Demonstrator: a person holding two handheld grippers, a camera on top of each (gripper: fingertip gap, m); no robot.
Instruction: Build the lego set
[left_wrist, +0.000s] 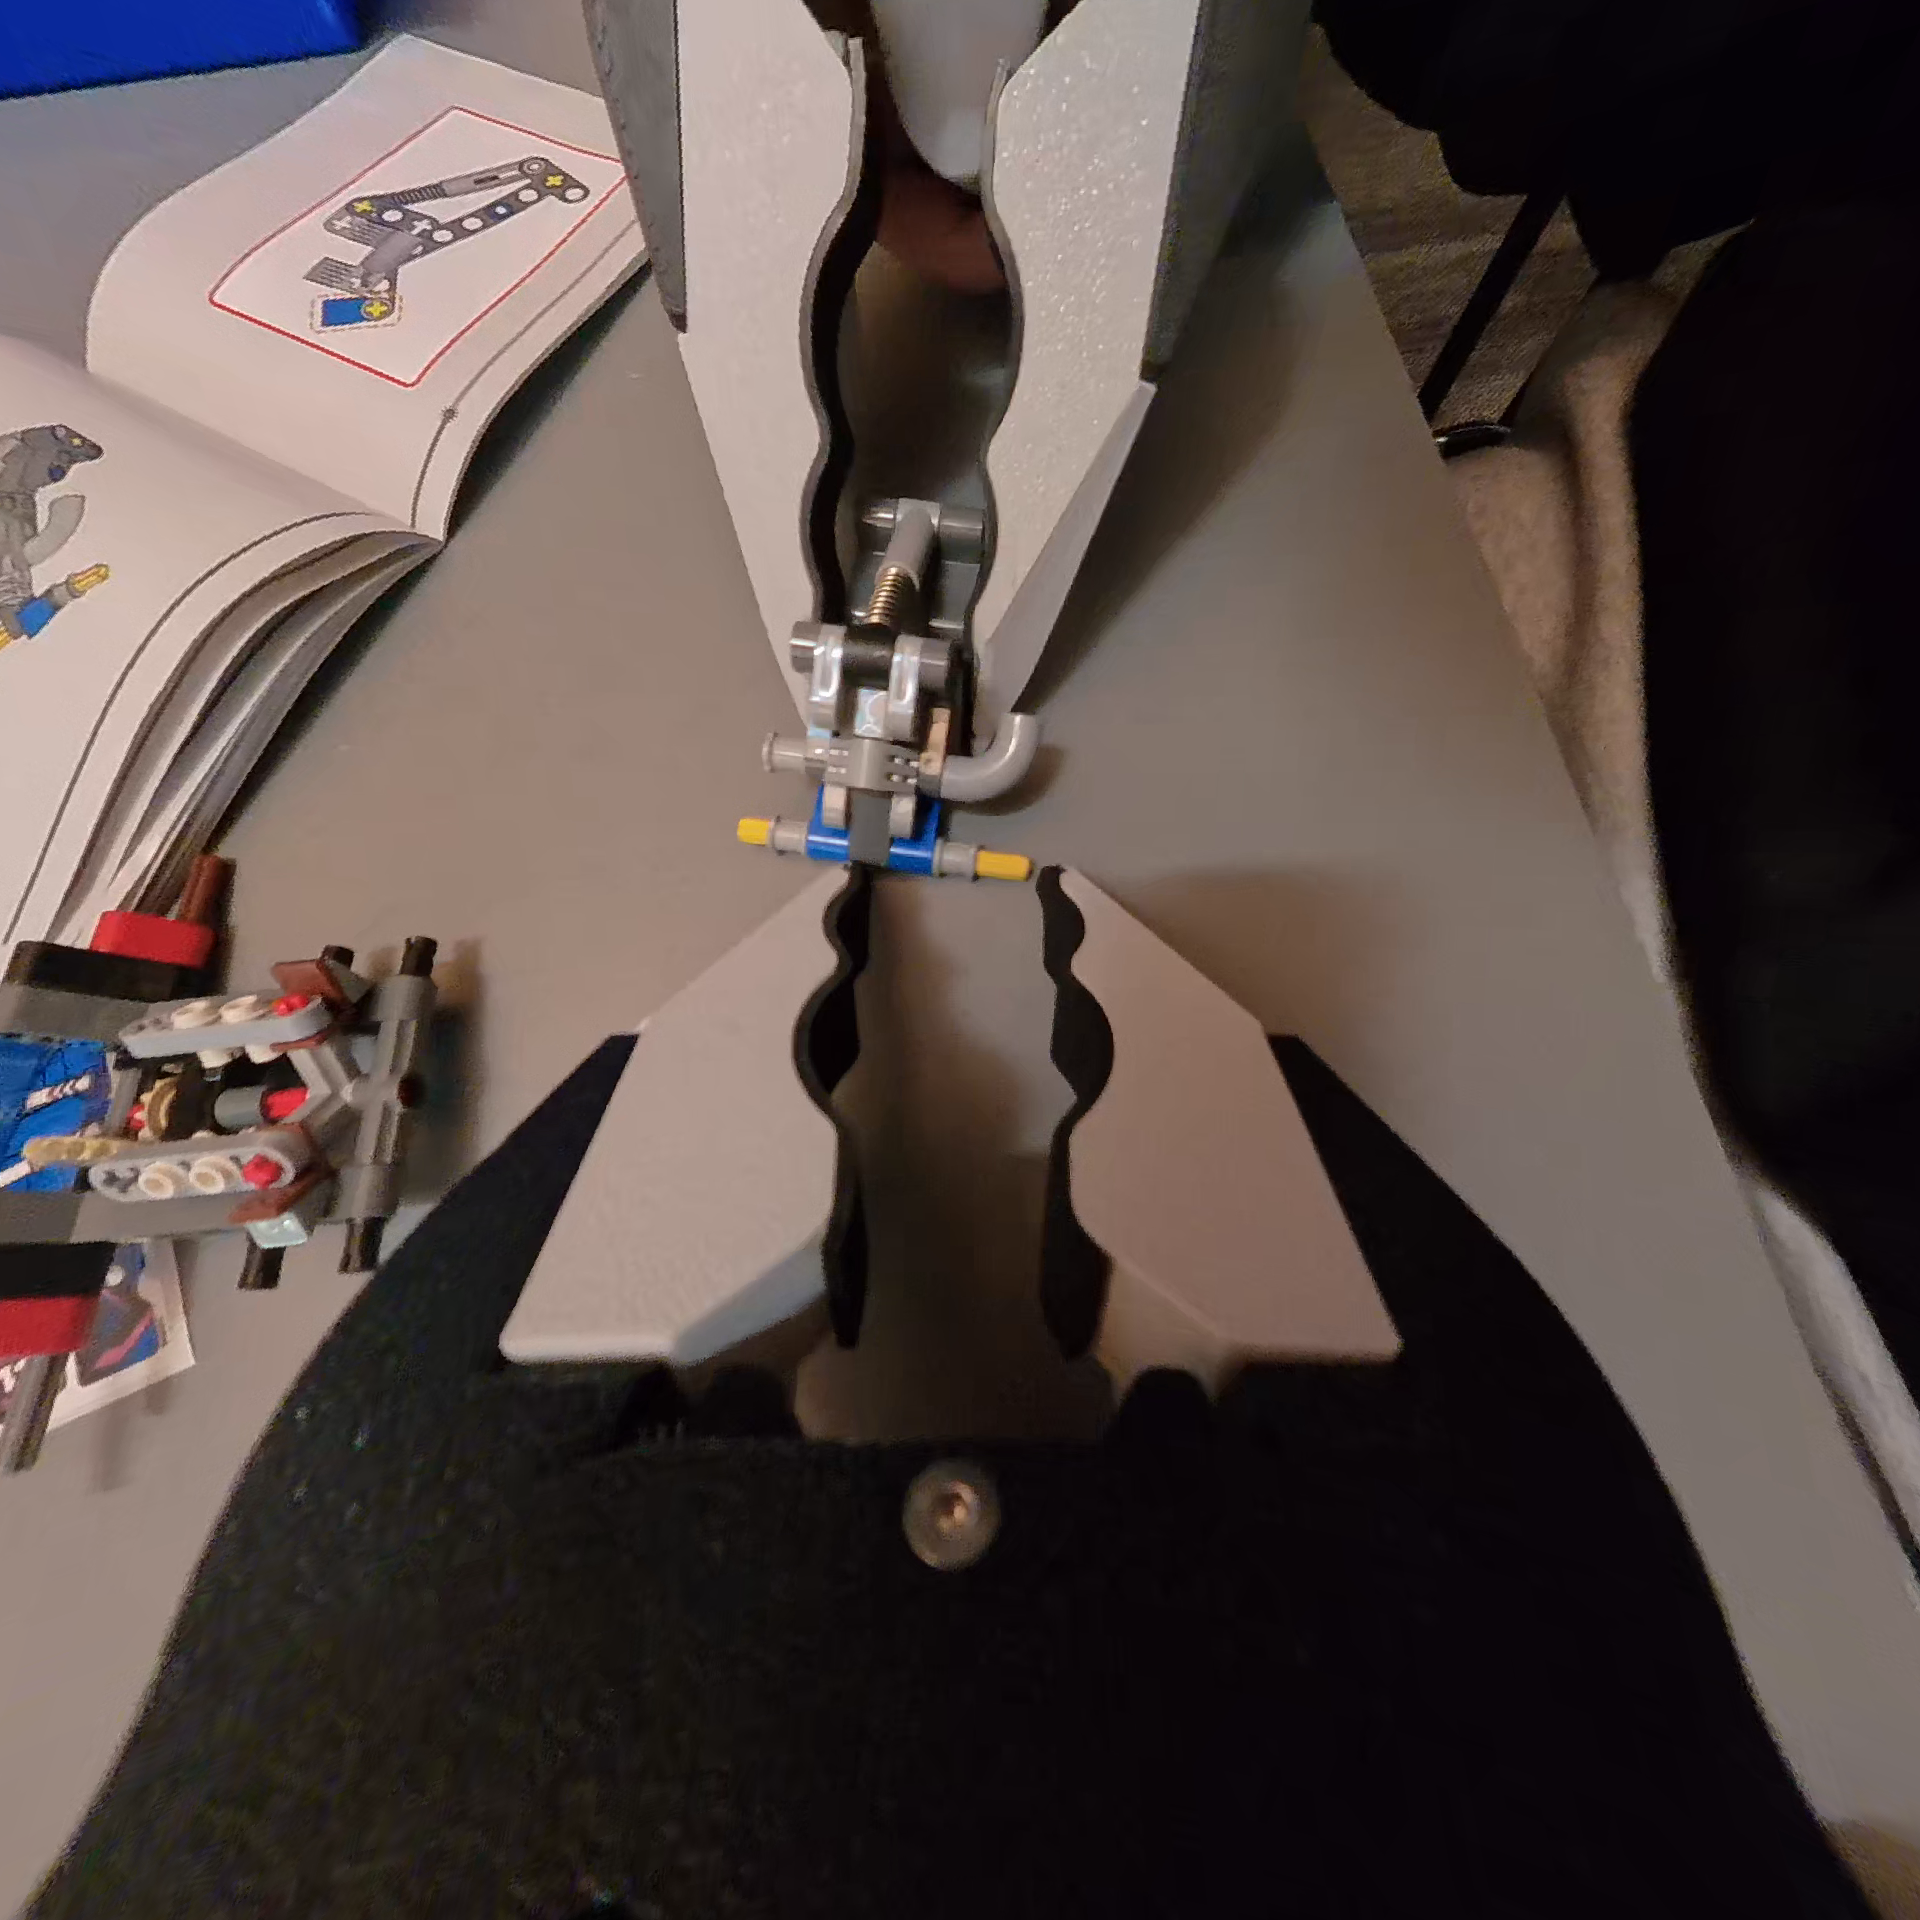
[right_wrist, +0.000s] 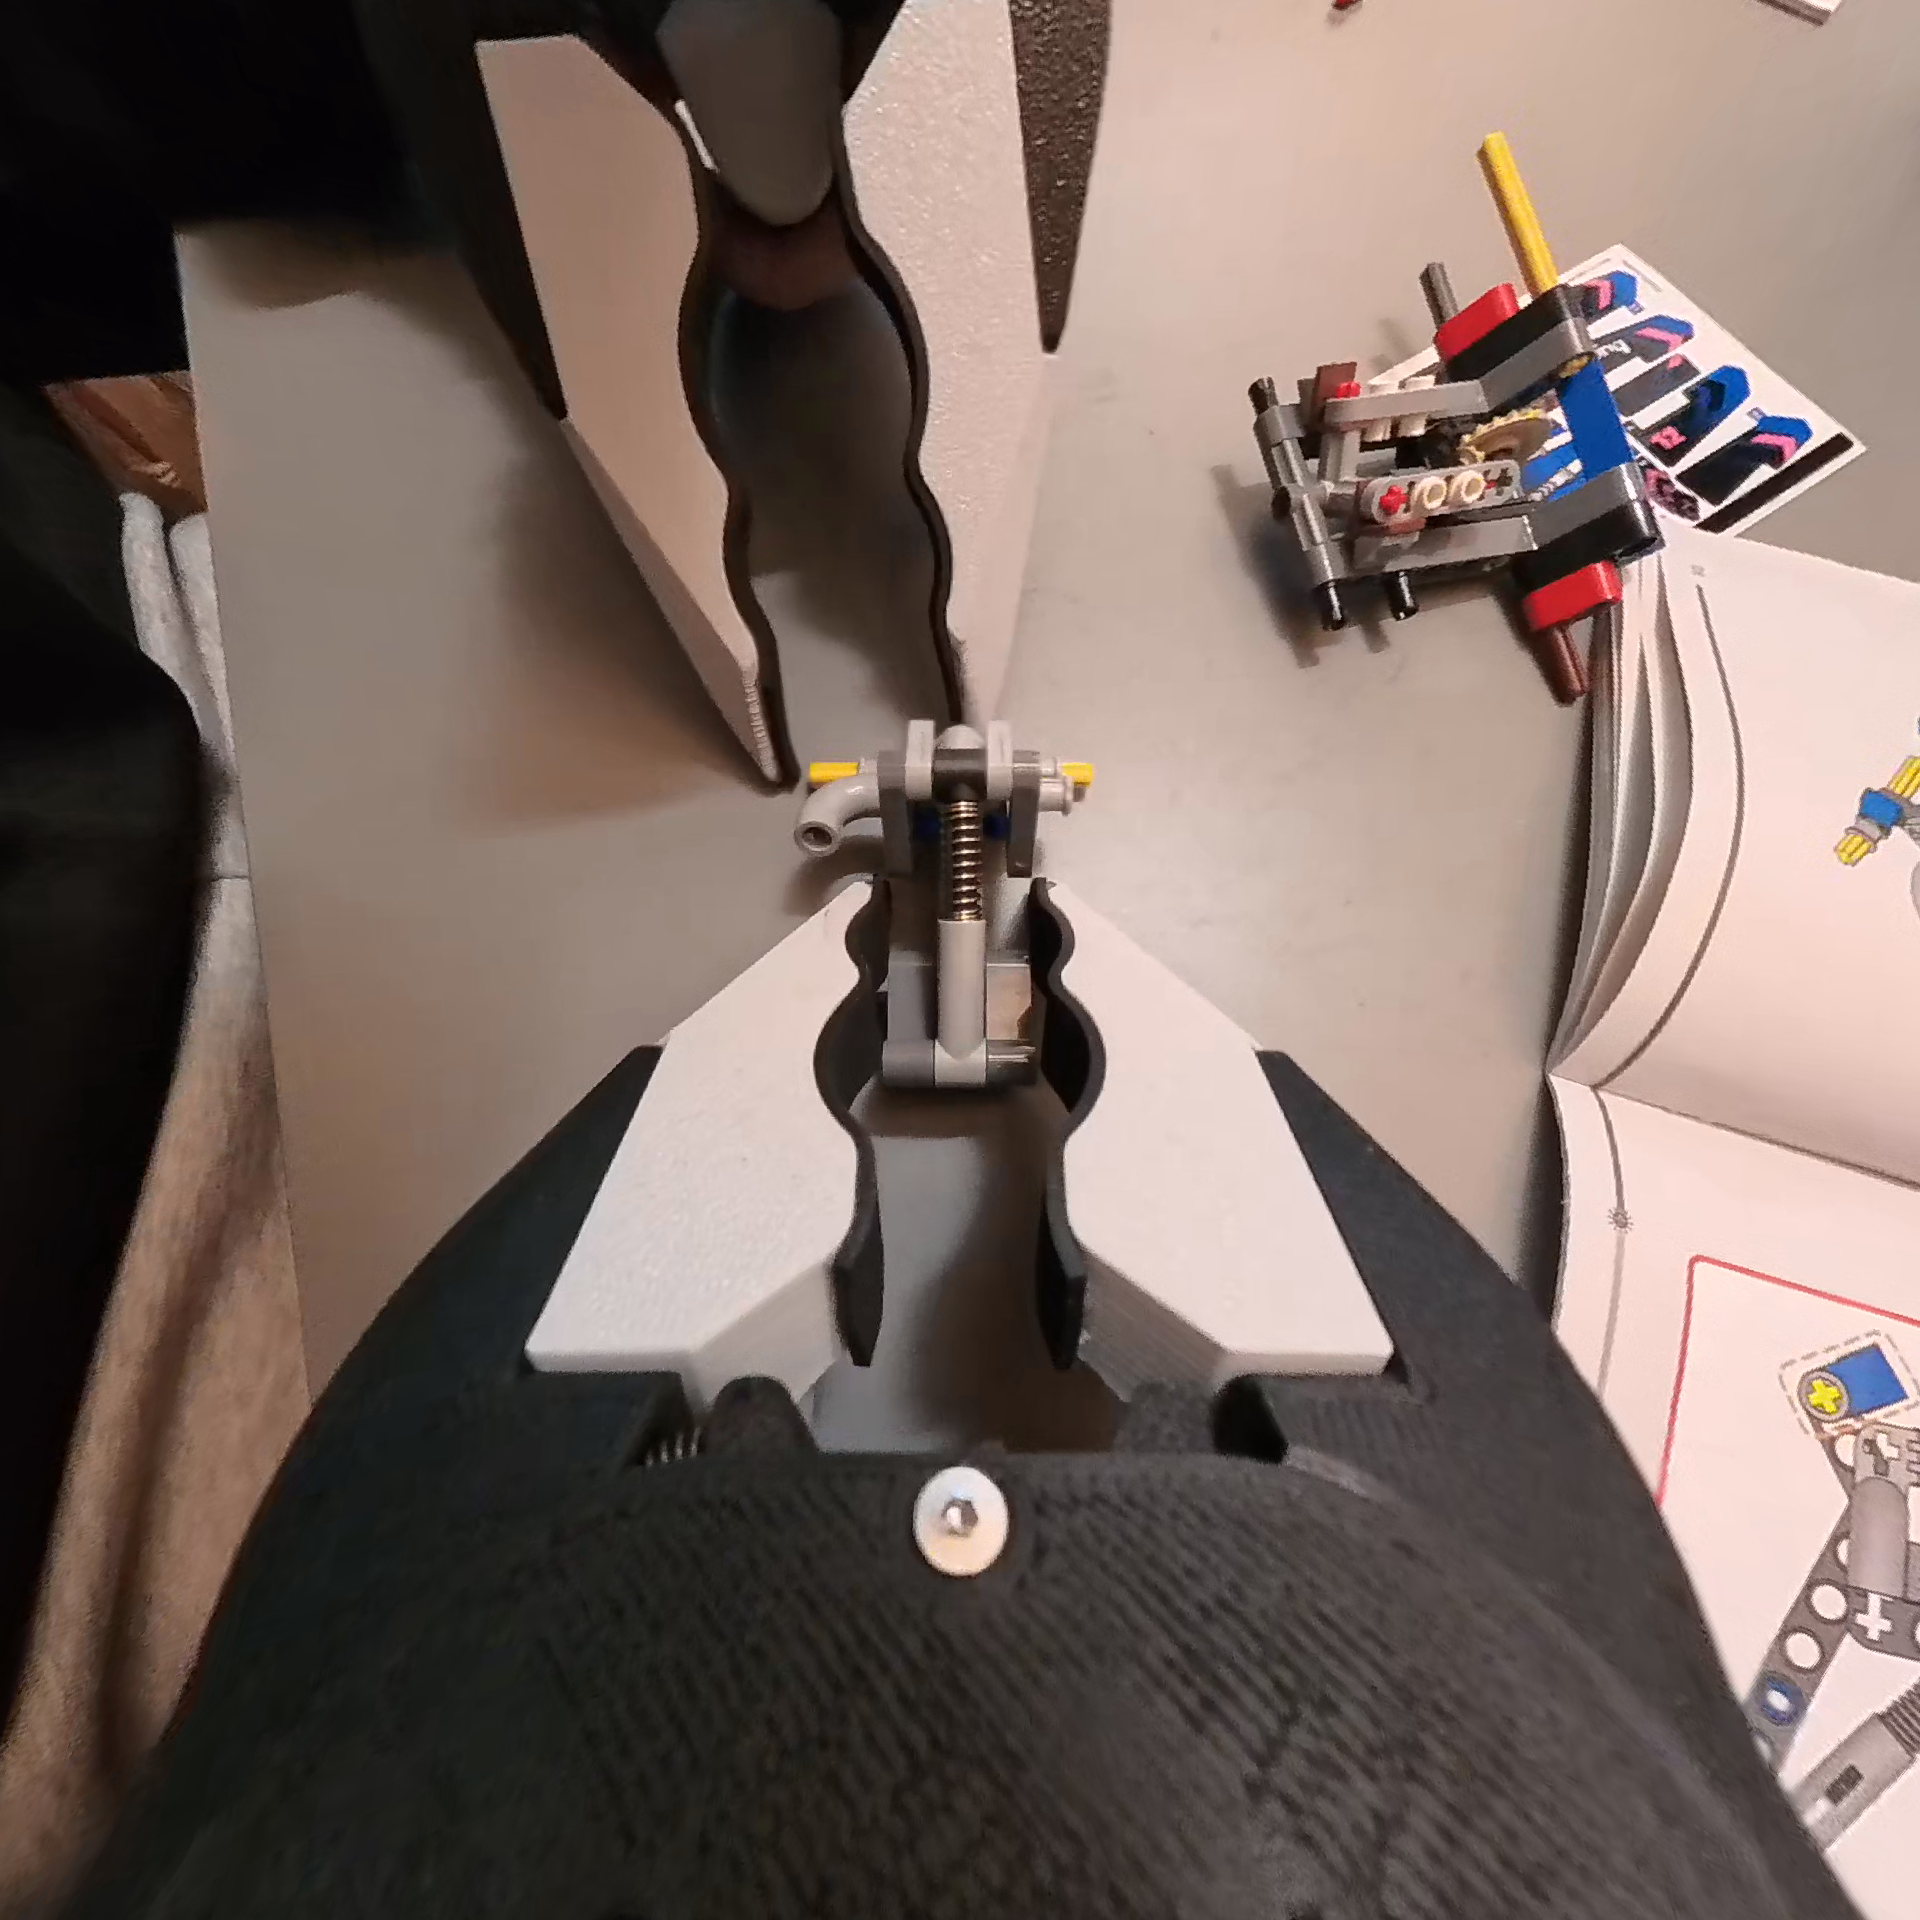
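Note:
A small grey sub-assembly (right_wrist: 951, 883) with a metal spring, a curved grey tube and a blue piece with yellow pins (left_wrist: 883, 840) is held just above the grey table (left_wrist: 540, 727). My right gripper (right_wrist: 956, 899) is shut on its grey rear block. In the left wrist view the right gripper (left_wrist: 894, 707) comes in from the top. My left gripper (left_wrist: 951, 878) is open and empty, its fingertips just short of the blue, yellow-pinned end. In the right wrist view the left gripper (right_wrist: 862, 743) faces mine from the top, jaws apart.
A part-built chassis model (left_wrist: 239, 1101) (right_wrist: 1455, 468) lies on a sticker sheet (right_wrist: 1714, 395). An open instruction booklet (left_wrist: 260, 416) (right_wrist: 1766, 935) lies beside it. A blue box (left_wrist: 156, 42) stands at the back. The table edge (left_wrist: 1558, 779) runs close by, with carpet beyond. My two grippers' fingertips are within a few centimetres of each other.

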